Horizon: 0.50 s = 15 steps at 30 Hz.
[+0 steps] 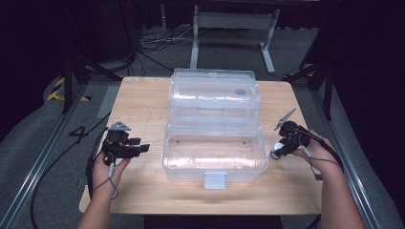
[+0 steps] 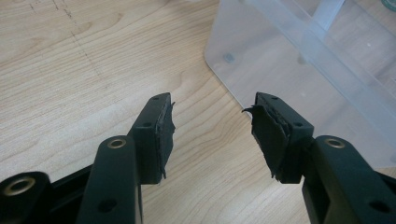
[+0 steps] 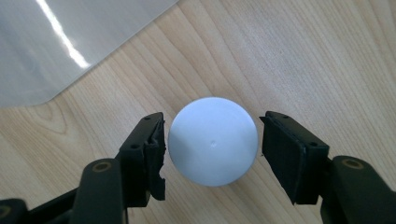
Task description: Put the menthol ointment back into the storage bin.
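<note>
Right gripper view shows the right gripper spread wide around a white round cap on the table, neither pad touching, so closing looks next, while the left gripper gapes empty beside the clear box.

Wooden table on grey floor, dark surroundings, cables behind.
</note>
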{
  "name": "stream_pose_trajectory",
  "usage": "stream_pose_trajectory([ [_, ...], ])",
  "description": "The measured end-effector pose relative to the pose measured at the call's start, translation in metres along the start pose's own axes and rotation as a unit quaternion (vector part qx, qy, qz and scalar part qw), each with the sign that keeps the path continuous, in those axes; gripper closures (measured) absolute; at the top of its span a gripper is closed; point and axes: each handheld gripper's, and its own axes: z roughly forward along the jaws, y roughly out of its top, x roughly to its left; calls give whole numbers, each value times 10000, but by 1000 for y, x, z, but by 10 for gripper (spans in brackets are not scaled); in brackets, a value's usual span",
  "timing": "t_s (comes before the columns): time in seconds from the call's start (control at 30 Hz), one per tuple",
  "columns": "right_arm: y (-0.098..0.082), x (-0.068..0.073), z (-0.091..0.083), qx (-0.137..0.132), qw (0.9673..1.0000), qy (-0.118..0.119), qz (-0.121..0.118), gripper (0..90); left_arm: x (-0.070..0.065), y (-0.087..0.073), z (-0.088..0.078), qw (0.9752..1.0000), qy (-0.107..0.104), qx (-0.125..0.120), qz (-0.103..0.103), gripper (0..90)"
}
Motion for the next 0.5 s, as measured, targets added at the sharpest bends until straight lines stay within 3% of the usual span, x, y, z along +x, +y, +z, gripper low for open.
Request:
stream_pose_trajectory([
  [0.27, 1, 1, 4, 161, 9998, 3, -72, 457, 0, 0, 1, 10000, -11, 21, 5, 485],
  [0.5, -1, 0, 4, 101, 9999, 49, -32, 497, 0, 0, 1, 10000, -18, 35, -16, 483],
])
